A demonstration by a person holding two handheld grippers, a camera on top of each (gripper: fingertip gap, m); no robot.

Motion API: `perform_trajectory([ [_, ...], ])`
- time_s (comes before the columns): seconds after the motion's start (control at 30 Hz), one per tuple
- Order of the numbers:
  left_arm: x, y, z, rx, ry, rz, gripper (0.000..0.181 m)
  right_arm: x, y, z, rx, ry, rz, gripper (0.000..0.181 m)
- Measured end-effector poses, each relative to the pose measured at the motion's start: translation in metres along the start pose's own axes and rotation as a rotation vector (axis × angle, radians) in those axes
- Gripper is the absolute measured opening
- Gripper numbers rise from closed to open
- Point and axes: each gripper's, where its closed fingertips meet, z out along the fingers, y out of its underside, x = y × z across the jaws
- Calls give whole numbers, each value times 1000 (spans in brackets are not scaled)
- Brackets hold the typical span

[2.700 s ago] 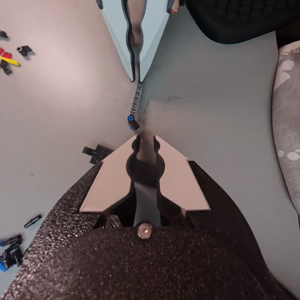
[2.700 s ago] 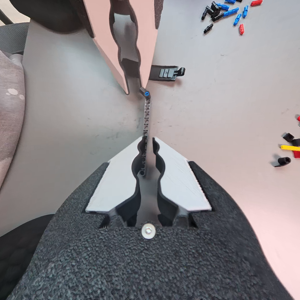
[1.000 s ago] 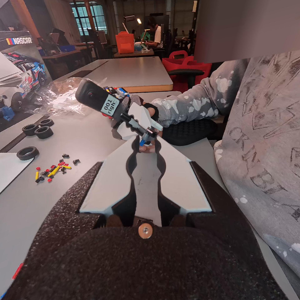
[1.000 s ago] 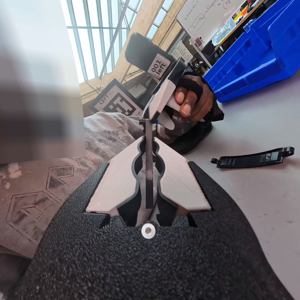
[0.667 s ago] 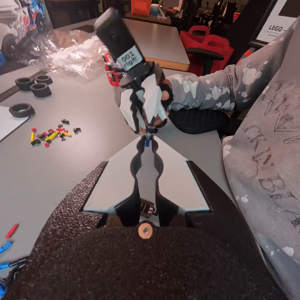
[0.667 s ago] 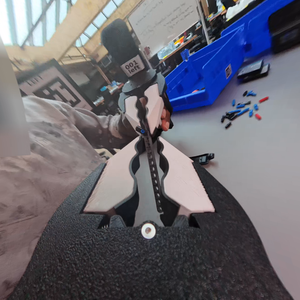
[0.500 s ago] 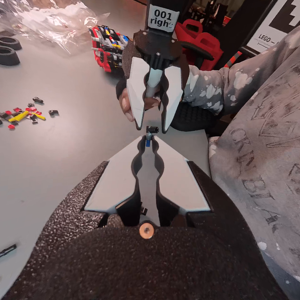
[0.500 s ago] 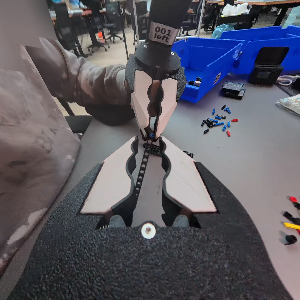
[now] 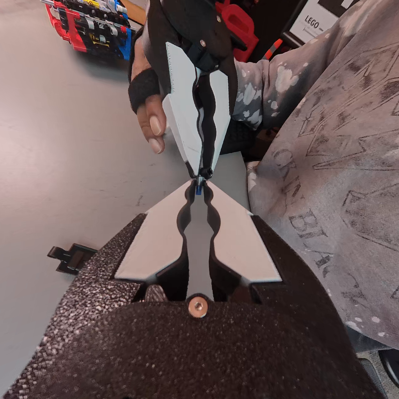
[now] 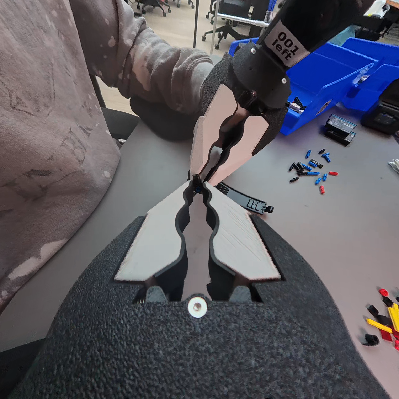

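My left gripper (image 9: 198, 187) has its jaws pinching a small blue pin (image 9: 198, 190) at the tips. My right gripper (image 10: 197, 187) meets it tip to tip, its jaws closed on a dark grey holed beam (image 9: 201, 159) seen edge-on. Grey table (image 10: 302, 226) below the jaws, scuffed. Black clip strip (image 10: 244, 199) just beyond my right jaws; loose pins (image 10: 311, 167) farther right. Blue bins (image 10: 323, 71) and office chairs (image 10: 224, 30) behind.
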Motion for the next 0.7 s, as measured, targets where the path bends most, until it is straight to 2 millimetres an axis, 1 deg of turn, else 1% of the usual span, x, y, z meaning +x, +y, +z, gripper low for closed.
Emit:
perform_trajectory([
  [0.1,3,-17,-11,115,50,-52,5,8,-16,-8,82,27,25,7],
  [0.2,-2,-26,-15,183,53,-97,5,16,-18,-13,96,64,29,7],
  [0.27,-3,-33,-22,225,41,-96,4,20,-23,-23,136,71,52,6],
  [0.3,-7,-37,-31,261,22,-98,5,24,-24,-34,157,84,61,6],
  [0.33,-14,-44,-47,324,-11,-109,4,31,-23,-48,180,114,83,6],
  [0.37,-21,-47,-63,353,-55,-111,4,36,-23,-59,210,134,107,6],
  [0.4,-27,-45,-72,348,-101,-99,4,39,-21,-65,231,141,131,6],
  [0.43,-28,-46,-75,349,-116,-88,4,40,-19,-65,238,144,143,6],
  [0.47,-27,-47,-74,354,-110,-84,4,42,-16,-62,231,151,156,6],
  [0.53,-32,-42,-63,317,-141,-94,5,44,-12,-54,217,133,182,7],
  [0.7,-39,-14,-29,157,-143,-172,5,46,-8,-46,244,108,240,7],
])
